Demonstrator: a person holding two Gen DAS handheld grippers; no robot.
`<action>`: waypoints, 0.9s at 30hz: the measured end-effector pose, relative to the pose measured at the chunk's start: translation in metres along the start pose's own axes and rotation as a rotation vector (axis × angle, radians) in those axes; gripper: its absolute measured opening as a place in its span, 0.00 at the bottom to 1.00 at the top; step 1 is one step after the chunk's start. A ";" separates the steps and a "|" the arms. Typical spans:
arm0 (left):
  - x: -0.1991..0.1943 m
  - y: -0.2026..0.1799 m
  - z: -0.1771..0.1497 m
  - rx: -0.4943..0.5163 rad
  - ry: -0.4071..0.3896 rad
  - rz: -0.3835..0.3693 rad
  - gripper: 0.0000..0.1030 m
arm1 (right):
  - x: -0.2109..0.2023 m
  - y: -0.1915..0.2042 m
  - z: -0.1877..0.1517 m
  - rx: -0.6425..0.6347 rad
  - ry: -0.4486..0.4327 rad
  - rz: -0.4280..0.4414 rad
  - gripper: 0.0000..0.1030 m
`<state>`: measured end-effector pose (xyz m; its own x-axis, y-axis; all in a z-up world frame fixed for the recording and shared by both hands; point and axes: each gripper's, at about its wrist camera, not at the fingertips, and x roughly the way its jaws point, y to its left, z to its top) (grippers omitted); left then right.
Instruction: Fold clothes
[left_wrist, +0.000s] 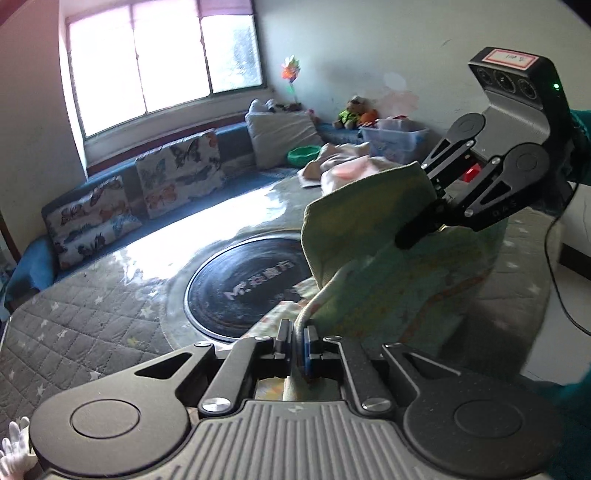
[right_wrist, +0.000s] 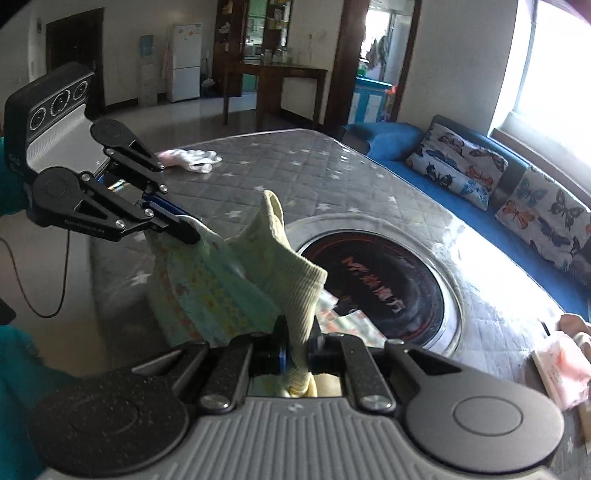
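A pale green patterned garment (left_wrist: 373, 258) hangs in the air over the table, stretched between both grippers. My left gripper (left_wrist: 297, 345) is shut on its lower hem, with cloth pinched between the pads. In the right wrist view my right gripper (right_wrist: 299, 347) is shut on a ribbed cream-green edge of the same garment (right_wrist: 236, 284). The left wrist view shows the right gripper (left_wrist: 413, 232) at upper right, clamped on the cloth's top edge. Across from it, the right wrist view has the left gripper (right_wrist: 184, 230) at left, holding the other corner.
Under the garment lies a grey quilted table cover (right_wrist: 295, 173) with a round black inset (left_wrist: 243, 291). More clothes (left_wrist: 343, 166) are heaped at the far side, and white gloves (right_wrist: 192, 160) lie on the cover. A blue bench with butterfly cushions (left_wrist: 177, 170) lines the window wall.
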<state>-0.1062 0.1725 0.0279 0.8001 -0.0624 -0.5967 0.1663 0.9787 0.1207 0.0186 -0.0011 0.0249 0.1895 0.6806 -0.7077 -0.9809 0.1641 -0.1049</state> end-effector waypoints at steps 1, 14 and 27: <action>0.009 0.005 0.002 -0.006 0.011 0.004 0.07 | 0.007 -0.005 0.002 -0.003 0.006 -0.004 0.08; 0.101 0.063 -0.010 -0.173 0.142 0.065 0.06 | 0.108 -0.037 0.002 0.052 0.042 -0.082 0.08; 0.123 0.086 -0.013 -0.303 0.177 0.104 0.24 | 0.126 -0.069 -0.030 0.342 -0.009 -0.181 0.32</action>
<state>-0.0016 0.2514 -0.0455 0.6869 0.0497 -0.7251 -0.1106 0.9932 -0.0367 0.1093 0.0521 -0.0783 0.3597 0.6247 -0.6931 -0.8603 0.5096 0.0129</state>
